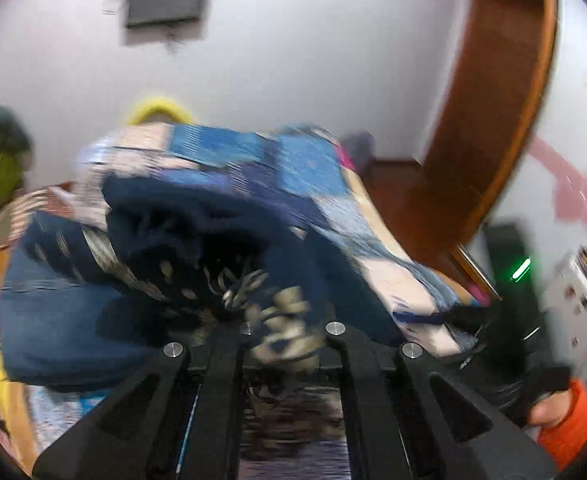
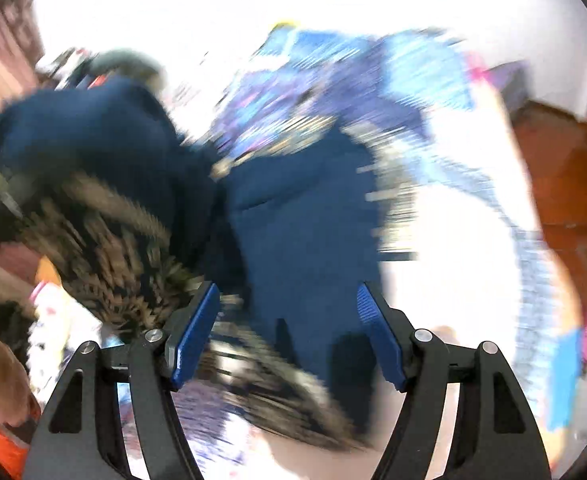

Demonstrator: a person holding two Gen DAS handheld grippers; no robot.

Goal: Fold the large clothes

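Observation:
A large navy garment with a beige-and-black knit pattern (image 1: pixel 181 240) lies bunched on the bed; it also shows in the right wrist view (image 2: pixel 305 240). My left gripper (image 1: pixel 287 330) is shut on a patterned fold of the garment, which bulges between the fingers. My right gripper (image 2: pixel 287 316) is open, its blue pads (image 2: pixel 195 332) wide apart just above the navy cloth and holding nothing. Both views are motion-blurred.
A blue, white and pink patterned bedspread (image 1: pixel 305 164) covers the bed. A brown wooden headboard or door frame (image 1: pixel 493 120) curves at the right. A dark device with a green light (image 1: pixel 519 270) stands at the right. A yellow object (image 1: pixel 157 110) lies beyond the bed.

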